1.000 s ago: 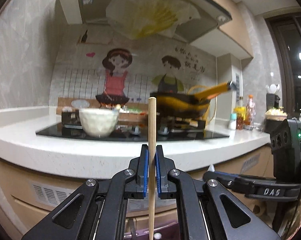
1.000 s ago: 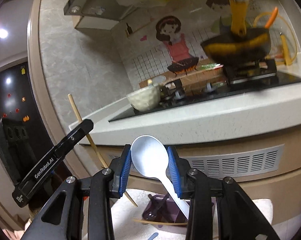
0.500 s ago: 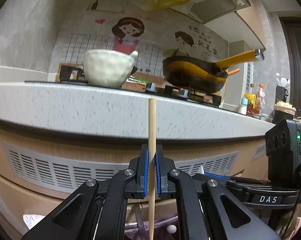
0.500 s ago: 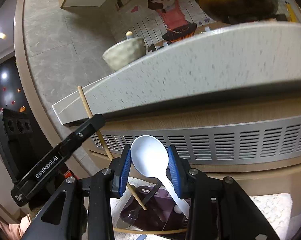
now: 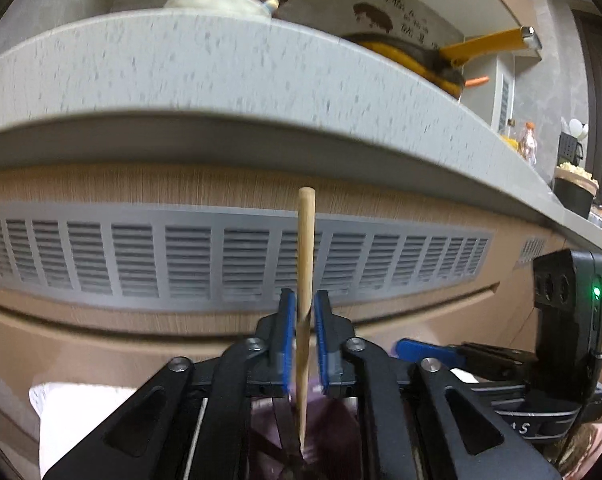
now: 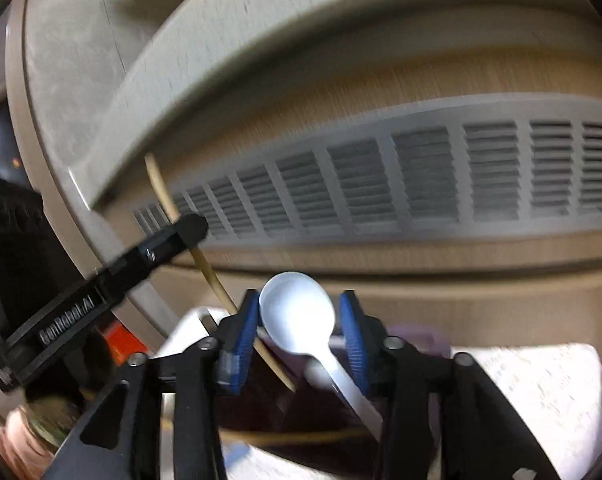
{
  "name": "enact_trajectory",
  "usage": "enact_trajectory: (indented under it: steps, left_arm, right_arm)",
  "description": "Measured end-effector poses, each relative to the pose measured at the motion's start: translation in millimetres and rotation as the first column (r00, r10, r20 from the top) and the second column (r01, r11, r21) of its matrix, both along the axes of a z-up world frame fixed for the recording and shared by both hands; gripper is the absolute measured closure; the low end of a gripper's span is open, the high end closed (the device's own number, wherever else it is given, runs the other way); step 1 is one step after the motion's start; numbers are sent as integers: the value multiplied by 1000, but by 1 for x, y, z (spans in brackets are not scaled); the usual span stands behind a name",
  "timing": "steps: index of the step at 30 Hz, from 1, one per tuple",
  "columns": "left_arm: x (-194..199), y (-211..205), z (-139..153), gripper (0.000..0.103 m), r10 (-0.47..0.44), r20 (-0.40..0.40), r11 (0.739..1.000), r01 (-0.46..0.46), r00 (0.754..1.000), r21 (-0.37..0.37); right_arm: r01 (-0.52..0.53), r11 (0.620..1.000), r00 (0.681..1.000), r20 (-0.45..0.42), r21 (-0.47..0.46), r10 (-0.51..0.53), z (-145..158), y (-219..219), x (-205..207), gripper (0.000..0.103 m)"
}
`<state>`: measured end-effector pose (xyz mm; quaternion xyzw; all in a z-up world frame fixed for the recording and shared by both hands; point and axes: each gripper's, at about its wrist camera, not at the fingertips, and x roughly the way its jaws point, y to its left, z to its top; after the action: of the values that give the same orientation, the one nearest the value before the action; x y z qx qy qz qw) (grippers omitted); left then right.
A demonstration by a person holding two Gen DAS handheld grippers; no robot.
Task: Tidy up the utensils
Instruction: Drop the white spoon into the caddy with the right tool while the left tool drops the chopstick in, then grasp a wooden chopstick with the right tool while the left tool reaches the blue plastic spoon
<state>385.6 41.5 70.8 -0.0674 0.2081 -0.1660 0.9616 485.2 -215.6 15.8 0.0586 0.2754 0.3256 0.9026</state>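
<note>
Matt bare-wood chopstick (image 5: 306, 248), glossy white plastic spoon (image 6: 297, 312) (smooth), speckled stone-look countertop (image 5: 181, 68)

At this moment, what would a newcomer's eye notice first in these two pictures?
First, the wooden chopstick standing upright between the left gripper fingers, whose jaws are opening, with a gap beside each pad. Next, the white plastic spoon between the right gripper fingers, also opening, above a dark purple tray below the counter.

A wooden chopstick (image 5: 305, 292) is seen upright with its lower end over a purple tray (image 6: 421, 340), while a white plastic spoon (image 6: 297, 312) is tilted bowl-up, its handle angled down toward that tray.
</note>
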Motion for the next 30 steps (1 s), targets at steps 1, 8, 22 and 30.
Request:
enact_trajectory:
  steps: [1,8,22,30]
  left_arm:
    - [-1,1,-2,79,-6,-20,1000,6,1000,-7]
    - [-36,22,1,60,67,-73,998,-68,995,-7]
    - [-140,59,-82,48,147,-351,989,-131,925,69]
    - [-154,-1,-104,50,-89,-354,978,148,931,143]
  right_arm:
    - [17,1000,1000,0,-18,-17,-3,-2,-3,49]
    - [141,976,990,47,-167,-135,-7,-25,-42,46]
    - [63,885,995,-41,-461,-92,-70,-2,-129,26]
    - [172,878,959,-129,-446,-253,-97,0,-104,29]
